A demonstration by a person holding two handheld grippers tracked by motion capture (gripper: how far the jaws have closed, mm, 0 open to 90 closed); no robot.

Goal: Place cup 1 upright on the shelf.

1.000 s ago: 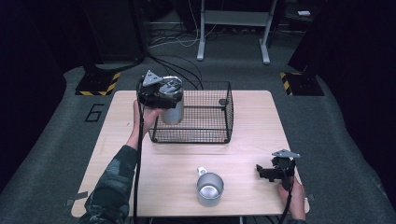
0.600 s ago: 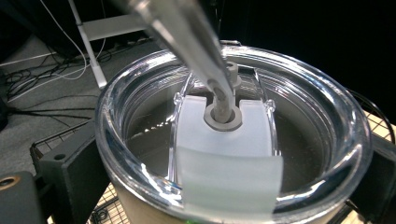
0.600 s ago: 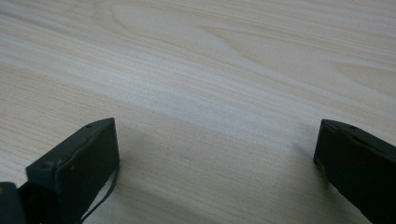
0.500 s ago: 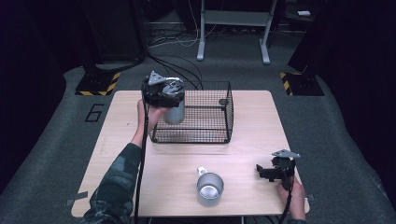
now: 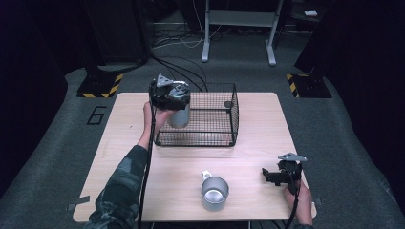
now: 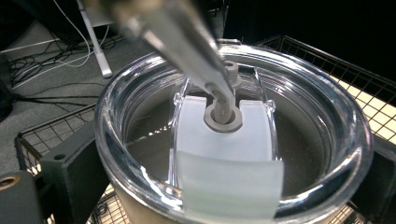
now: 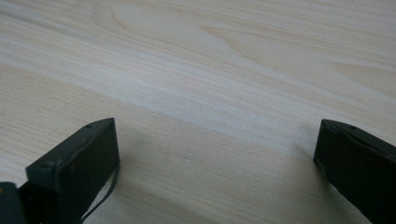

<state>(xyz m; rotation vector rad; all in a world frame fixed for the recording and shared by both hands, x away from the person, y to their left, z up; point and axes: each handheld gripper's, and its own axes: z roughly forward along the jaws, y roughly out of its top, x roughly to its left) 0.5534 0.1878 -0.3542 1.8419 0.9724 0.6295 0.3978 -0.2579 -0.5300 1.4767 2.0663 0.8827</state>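
Steel tumbler (image 5: 179, 114) with clear plastic slider lid (image 6: 233, 135), clamped in left hand-held gripper (image 5: 170, 95) over black wire basket (image 5: 224, 138), lid detail visible in left gripper view, right hand-held gripper (image 5: 282, 174) open above wooden worktop (image 7: 224, 70)

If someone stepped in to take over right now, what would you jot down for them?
Left tongs: shut on the lidded tumbler, held in the air at the near-left part of the wire basket.
Right tongs: open, holding nothing, low over the table at its near right.
Steel mug: upright on the table, near the front, untouched.
Done: tumbler picked up.
Left, probably: lower the tumbler into the basket, let go; perhaps the mug next.
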